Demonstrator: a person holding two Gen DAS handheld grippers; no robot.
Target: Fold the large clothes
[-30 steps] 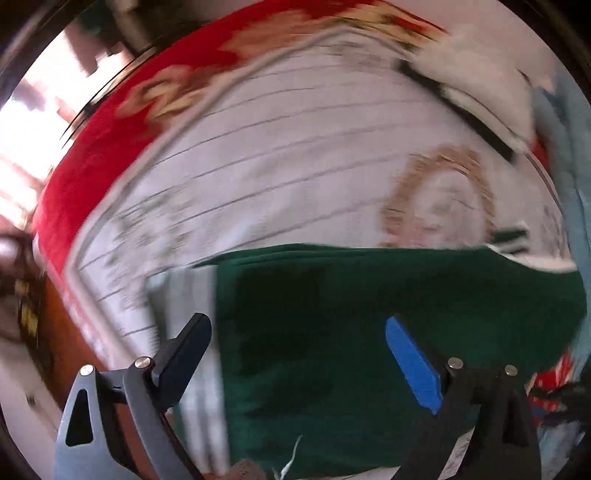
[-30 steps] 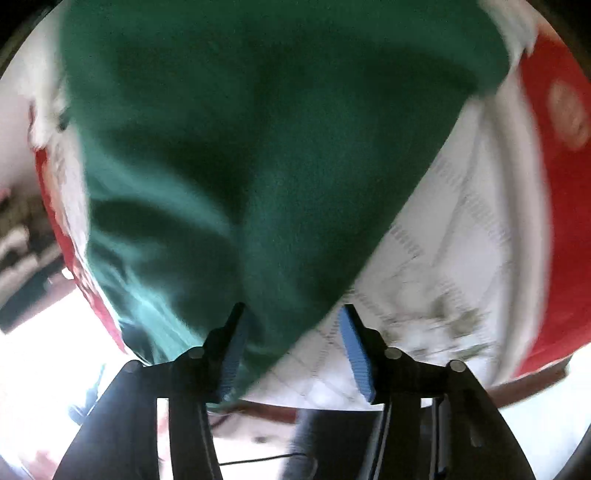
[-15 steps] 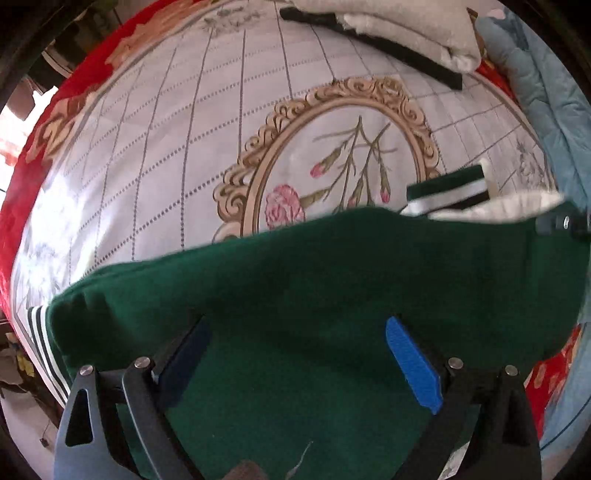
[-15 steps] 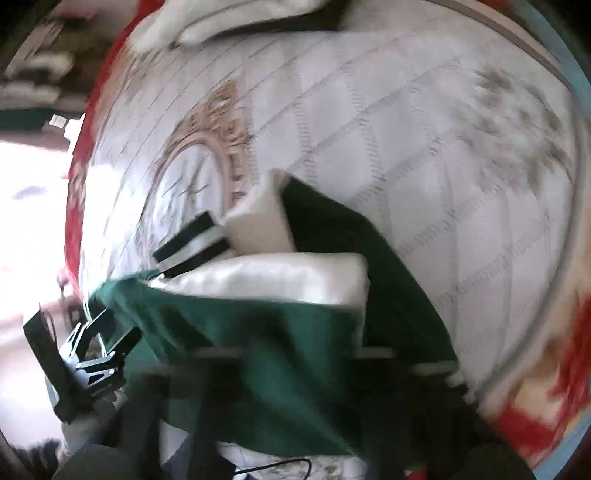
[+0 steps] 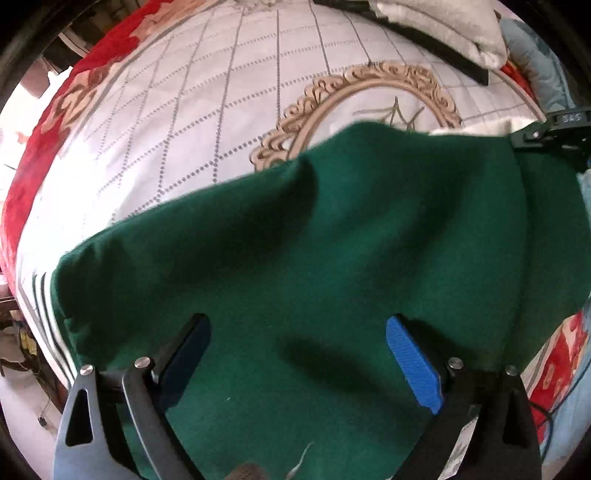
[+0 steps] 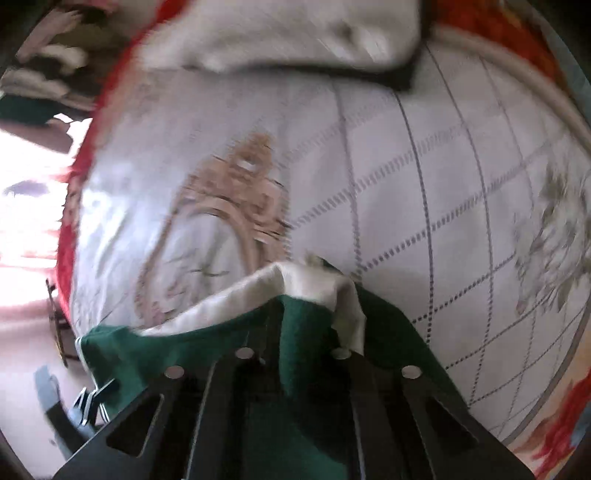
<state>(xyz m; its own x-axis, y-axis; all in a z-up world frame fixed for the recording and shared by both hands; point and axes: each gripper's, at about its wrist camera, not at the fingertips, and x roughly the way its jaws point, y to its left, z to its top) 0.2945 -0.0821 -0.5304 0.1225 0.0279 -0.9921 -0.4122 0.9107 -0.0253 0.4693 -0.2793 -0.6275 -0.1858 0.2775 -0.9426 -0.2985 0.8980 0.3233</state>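
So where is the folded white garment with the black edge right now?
The white garment lies at the far edge of the bedspread, upper right in the left wrist view, beyond the green garment; the right wrist view shows it top centre.

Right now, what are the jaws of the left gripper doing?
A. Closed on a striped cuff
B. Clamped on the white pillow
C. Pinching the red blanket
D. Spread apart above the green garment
D: in the left wrist view the left gripper has its jaws wide apart, with the green garment lying flat in the gap, ungripped.

Left hand-held gripper (image 5: 297, 354): grey and black arms, 4 silver screws, ribbed blue pads (image 5: 413, 365) (1 shadowed).
Right hand-held gripper (image 6: 295, 332): black arms, 4 silver screws.
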